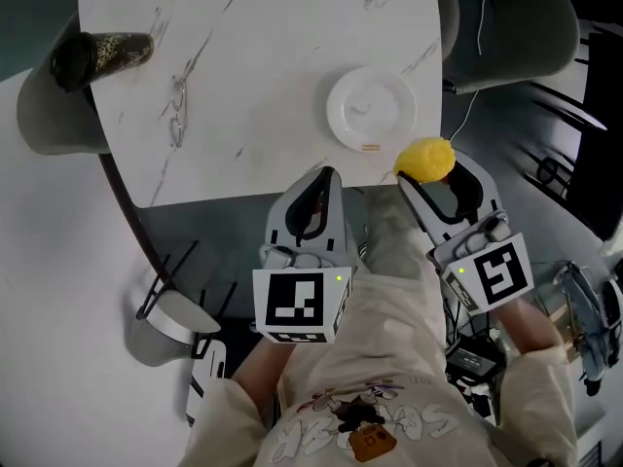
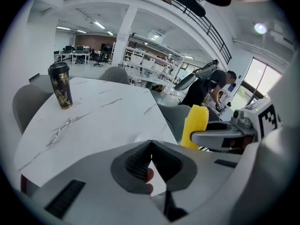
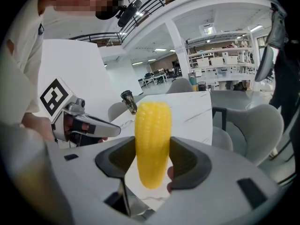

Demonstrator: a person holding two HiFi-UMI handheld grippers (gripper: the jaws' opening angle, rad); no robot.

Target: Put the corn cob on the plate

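My right gripper [image 1: 419, 175] is shut on a yellow corn cob [image 1: 425, 159], which stands upright between the pads [image 3: 153, 144] just off the table's near edge. The empty white plate [image 1: 371, 108] lies on the marble table [image 1: 234, 76], a little beyond and left of the cob. My left gripper [image 1: 329, 175] is shut with nothing in it, hovering at the table's near edge left of the cob. In the left gripper view the jaws [image 2: 151, 161] are pressed together, and the corn cob [image 2: 194, 124] appears at the right in the other gripper.
A dark patterned tumbler [image 1: 105, 54] stands at the table's far left, with a pair of glasses [image 1: 176, 125] lying near it. Grey chairs [image 1: 54, 115] stand around the table. A person [image 2: 213, 86] bends over in the background.
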